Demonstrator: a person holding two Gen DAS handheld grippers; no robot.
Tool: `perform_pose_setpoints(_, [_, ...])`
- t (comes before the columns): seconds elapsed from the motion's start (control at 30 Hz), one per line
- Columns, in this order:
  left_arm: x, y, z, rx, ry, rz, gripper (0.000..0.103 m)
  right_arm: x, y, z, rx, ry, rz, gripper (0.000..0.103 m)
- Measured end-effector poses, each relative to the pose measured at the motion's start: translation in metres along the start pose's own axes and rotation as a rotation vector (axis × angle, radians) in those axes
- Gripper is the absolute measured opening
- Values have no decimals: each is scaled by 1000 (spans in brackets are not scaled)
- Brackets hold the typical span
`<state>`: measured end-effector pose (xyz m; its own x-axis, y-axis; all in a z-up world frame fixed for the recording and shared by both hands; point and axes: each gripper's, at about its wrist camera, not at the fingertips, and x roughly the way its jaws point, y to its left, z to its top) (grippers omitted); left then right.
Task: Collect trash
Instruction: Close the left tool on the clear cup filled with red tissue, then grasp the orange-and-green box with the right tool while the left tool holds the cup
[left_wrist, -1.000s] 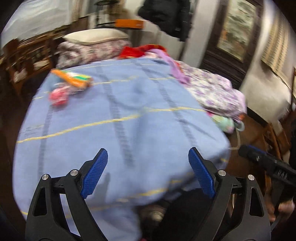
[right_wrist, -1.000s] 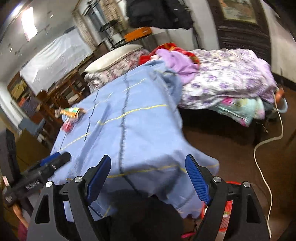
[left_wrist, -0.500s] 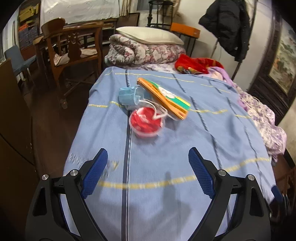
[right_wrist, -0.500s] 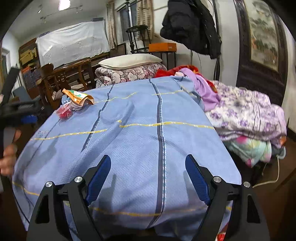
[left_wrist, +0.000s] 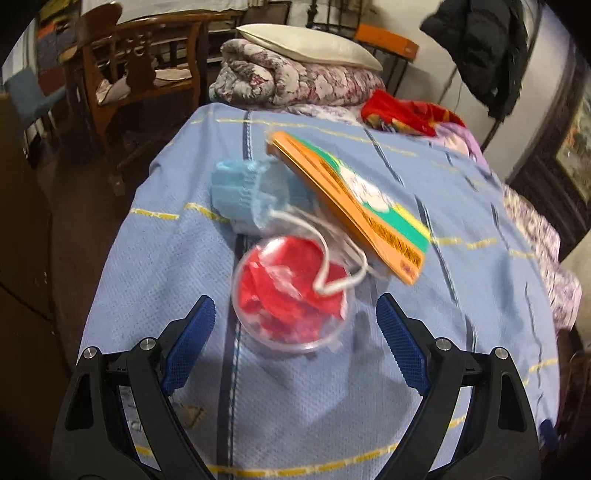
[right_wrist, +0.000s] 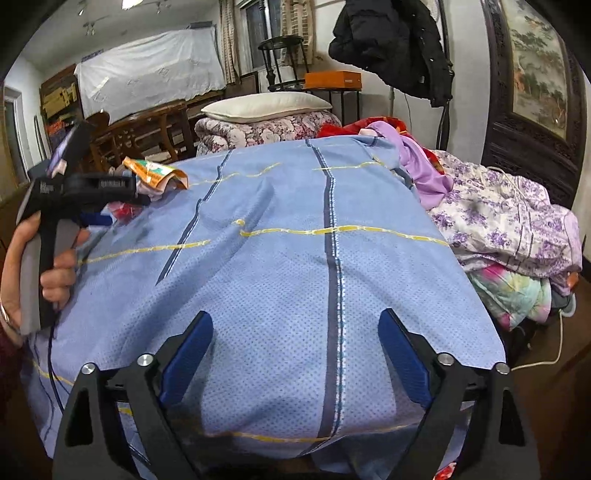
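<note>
A clear plastic cup (left_wrist: 280, 295) stuffed with red wrappers lies on the blue cloth (left_wrist: 332, 406). Behind it are a blue face mask (left_wrist: 240, 192), its white loop (left_wrist: 332, 284) draped over the cup, and an orange snack packet (left_wrist: 351, 195). My left gripper (left_wrist: 295, 306) is open, its pads on either side of the cup's near end without touching it. My right gripper (right_wrist: 295, 325) hovers over bare cloth (right_wrist: 295, 258); its jaws are opening with nothing between them. In the right wrist view a hand (right_wrist: 55, 273) holds the left gripper (right_wrist: 92, 184) by the packet (right_wrist: 155, 173).
A wooden chair (left_wrist: 140, 55) stands left of the table. A rolled floral quilt with a pillow (left_wrist: 295, 77) lies behind it. Floral bedding (right_wrist: 509, 221) is piled at the right, a black coat (right_wrist: 391, 44) hangs above, and a white cable (right_wrist: 554, 354) runs over the floor.
The left gripper swung from the cloth's near end over to the trash pile and closed in on the cup. The right view rolled level; its jaws stand slightly wider.
</note>
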<state>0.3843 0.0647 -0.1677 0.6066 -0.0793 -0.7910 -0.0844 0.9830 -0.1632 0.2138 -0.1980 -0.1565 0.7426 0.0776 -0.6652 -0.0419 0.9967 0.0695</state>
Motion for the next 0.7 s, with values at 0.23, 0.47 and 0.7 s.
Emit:
perform_pose_setpoints(0.23, [-3,4,2,-27,-35,-19,54,0,1,-1,-5,3,9,96])
perform_pose_setpoints(0.47, [-29,-9,-25,48,-53,-105,54,3,6,-1,-32,8,-9,98])
perform_pose_setpoints(0.7, [-72,-27,-79,199,-107,-71,54,2,4,-2,-37,8,-14,98])
